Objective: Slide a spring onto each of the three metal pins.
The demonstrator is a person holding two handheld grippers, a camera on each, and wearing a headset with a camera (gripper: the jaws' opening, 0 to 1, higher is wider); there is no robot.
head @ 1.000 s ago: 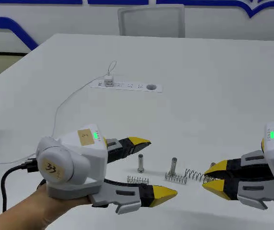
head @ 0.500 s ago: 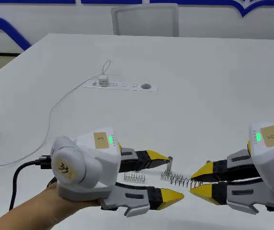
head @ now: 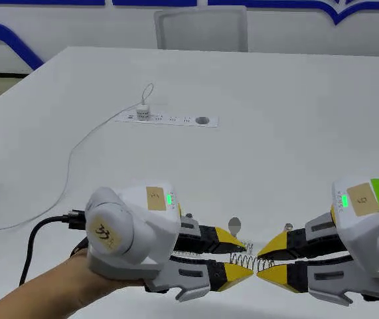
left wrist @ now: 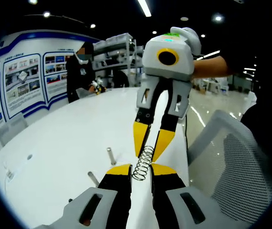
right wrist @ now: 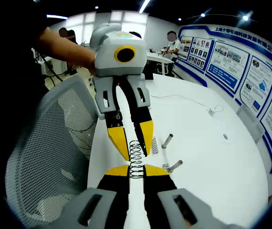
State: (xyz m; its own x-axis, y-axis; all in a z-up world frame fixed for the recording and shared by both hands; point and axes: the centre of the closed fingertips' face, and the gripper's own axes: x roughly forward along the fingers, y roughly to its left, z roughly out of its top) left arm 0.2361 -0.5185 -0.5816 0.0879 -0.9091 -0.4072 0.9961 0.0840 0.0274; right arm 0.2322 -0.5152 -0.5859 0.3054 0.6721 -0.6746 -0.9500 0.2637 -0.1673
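Observation:
A long spring hangs just above the white table, stretched between the two grippers. My left gripper is shut on one end, and my right gripper is shut on the other, tip to tip. In the left gripper view the spring runs from my left gripper up to the right gripper. In the right gripper view the spring runs from my right gripper to the left gripper. Two bare metal pins stand beside them, one pin just behind the tips. A second spring lies near the pins.
A white power strip with a plug and a thin cable lies mid-table. A grey chair stands at the far edge. A mesh chair stands at the table's near side. People stand in the background.
Both grippers have moved together until their tips nearly meet, and their jaws have narrowed onto the long spring. The left gripper now covers the short spring and one pin.

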